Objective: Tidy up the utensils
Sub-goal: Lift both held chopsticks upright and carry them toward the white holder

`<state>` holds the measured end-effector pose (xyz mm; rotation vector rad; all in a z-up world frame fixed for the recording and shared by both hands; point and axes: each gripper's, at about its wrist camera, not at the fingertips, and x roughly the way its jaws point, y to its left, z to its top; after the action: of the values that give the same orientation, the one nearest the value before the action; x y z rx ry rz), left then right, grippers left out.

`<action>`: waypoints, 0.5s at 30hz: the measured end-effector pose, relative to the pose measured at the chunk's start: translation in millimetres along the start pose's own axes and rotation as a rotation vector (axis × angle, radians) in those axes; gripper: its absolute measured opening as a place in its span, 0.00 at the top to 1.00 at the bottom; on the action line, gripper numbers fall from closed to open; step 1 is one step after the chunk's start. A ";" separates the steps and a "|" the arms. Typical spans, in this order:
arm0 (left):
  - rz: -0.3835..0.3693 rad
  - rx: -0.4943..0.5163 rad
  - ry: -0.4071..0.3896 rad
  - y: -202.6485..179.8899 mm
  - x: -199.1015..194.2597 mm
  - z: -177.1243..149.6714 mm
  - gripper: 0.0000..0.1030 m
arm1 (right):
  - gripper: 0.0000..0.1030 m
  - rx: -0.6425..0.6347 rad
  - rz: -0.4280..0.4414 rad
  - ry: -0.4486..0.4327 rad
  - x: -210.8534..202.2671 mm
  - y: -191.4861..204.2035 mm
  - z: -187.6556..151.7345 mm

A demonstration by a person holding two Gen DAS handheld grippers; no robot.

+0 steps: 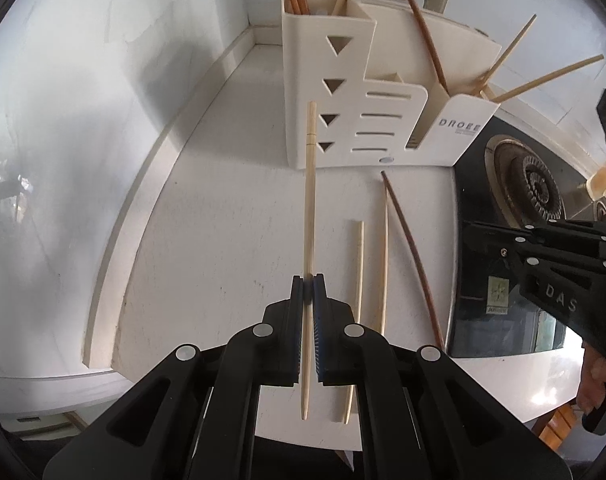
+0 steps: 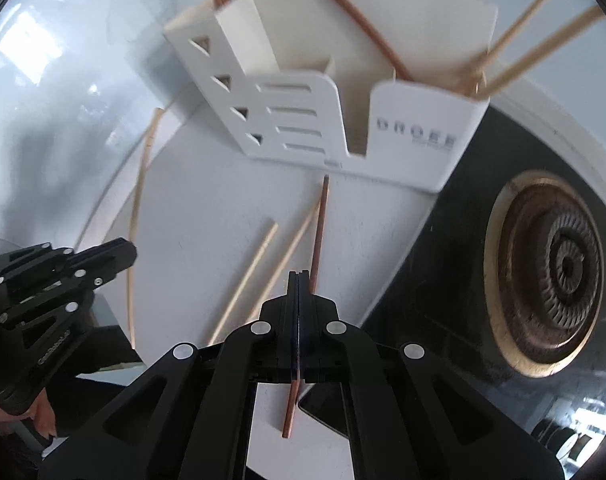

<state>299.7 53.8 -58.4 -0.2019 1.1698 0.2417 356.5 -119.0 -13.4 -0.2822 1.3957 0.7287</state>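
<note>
The left gripper point(image 1: 307, 280) has its jaws closed on a pale bamboo chopstick point(image 1: 310, 184), which points toward the white utensil holder point(image 1: 343, 92) on the tabletop point(image 1: 223, 208). The right gripper point(image 2: 299, 278) is clamped on a dark brown chopstick point(image 2: 318, 232) just in front of the holder. Two pale chopsticks point(image 1: 359, 264) lie beside it. Recommended: raise the held tip above the holder rim, align with a compartment, then release.

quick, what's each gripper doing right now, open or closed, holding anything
Left gripper: closed on a light bamboo chopstick.
Right gripper: closed on a reddish-brown chopstick.
</note>
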 end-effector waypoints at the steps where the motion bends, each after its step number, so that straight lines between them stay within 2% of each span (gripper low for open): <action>1: -0.003 0.000 0.004 0.3 0.9 -1.8 0.96 | 0.99 0.004 -0.004 0.008 1.4 -0.9 -0.3; 7: -0.013 0.011 0.023 2.0 6.1 -11.2 0.96 | 0.97 0.011 -0.033 0.057 17.4 1.9 -2.1; 8: -0.014 0.011 0.025 2.6 7.0 -12.0 0.96 | 0.91 0.013 -0.038 0.066 20.5 2.6 -2.6; 9: -0.014 0.011 0.027 3.7 8.1 -12.9 0.96 | 0.66 0.017 -0.037 0.071 22.8 2.2 -3.4; 10: -0.016 0.012 0.029 4.5 9.0 -13.4 0.96 | 0.57 0.020 -0.035 0.075 25.6 3.0 -3.4; 15: -0.025 0.010 0.039 9.4 13.0 -16.4 0.96 | 0.57 0.004 -0.046 0.098 35.1 9.7 -7.0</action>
<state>287.3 59.2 -76.8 -0.2132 1.2059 0.2103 345.1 -105.4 -45.9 -0.3493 1.4783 0.6812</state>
